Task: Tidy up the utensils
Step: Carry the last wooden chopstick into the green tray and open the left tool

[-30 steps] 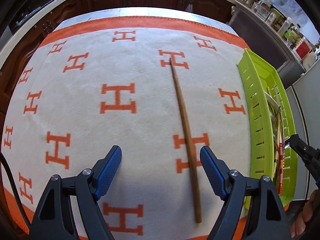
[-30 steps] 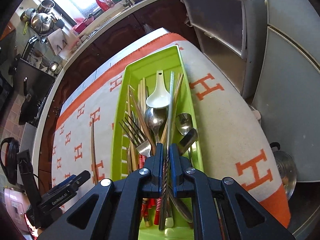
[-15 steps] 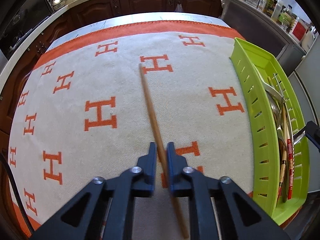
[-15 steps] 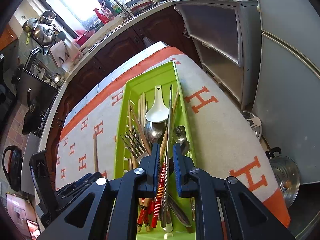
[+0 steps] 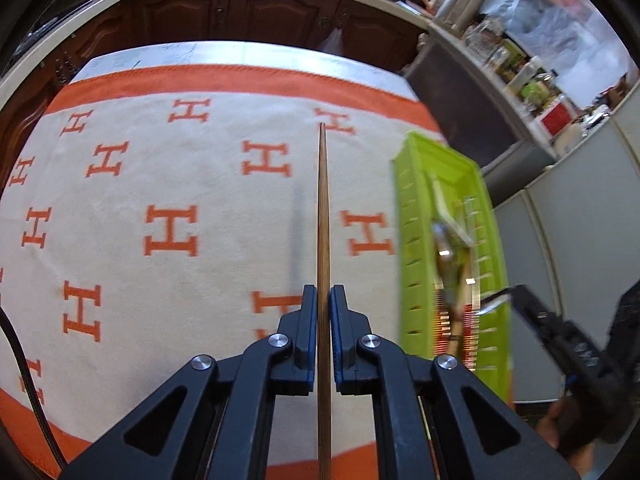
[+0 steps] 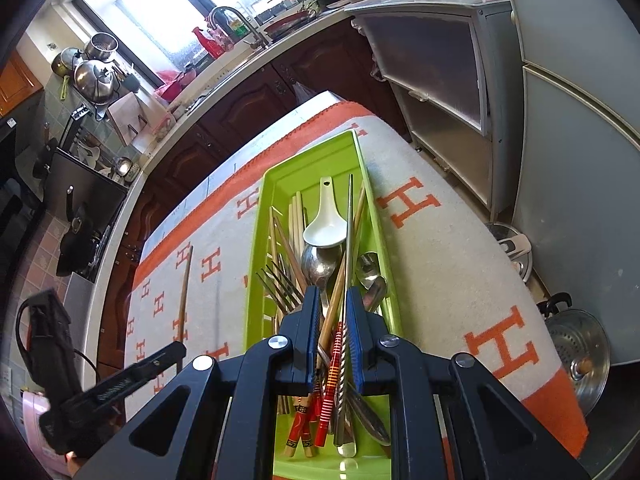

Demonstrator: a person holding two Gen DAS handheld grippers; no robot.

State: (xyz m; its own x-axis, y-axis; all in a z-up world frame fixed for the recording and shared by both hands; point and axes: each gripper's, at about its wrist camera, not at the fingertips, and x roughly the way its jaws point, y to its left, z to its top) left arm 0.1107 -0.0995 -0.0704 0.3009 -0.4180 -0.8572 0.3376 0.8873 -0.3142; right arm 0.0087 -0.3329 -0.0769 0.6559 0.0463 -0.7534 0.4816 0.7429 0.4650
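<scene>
Carrying the long, thin brown wooden chopstick [image 5: 322,216] to the tray looks like the step in hand: your left hand-held gripper [image 5: 324,308] is clenched on it, the blue pads pressed to either side of the stick well back from its tip. The stick runs straight ahead along the fingers, its point far forward and its blunt end passing back under the gripper body. A faint shadow beside it on the cream cloth with orange H marks [image 5: 172,200] suggests it is lifted clear of the bench.

The slotted lime-green plastic tray [image 5: 412,240] lies to the right of that gripper, roughly parallel to the stick, already holding forks, spoons and other chopsticks. Your next move probably calls for swinging right, keeping the stick lined up with the tray's length, and lowering it before letting go.

Your right hand-held gripper [image 6: 333,320] hangs over the near end of the tray, its jaws slightly parted around several handles; I judge it released, gripping nothing. Mind that the two grippers do not collide over the tray.
</scene>
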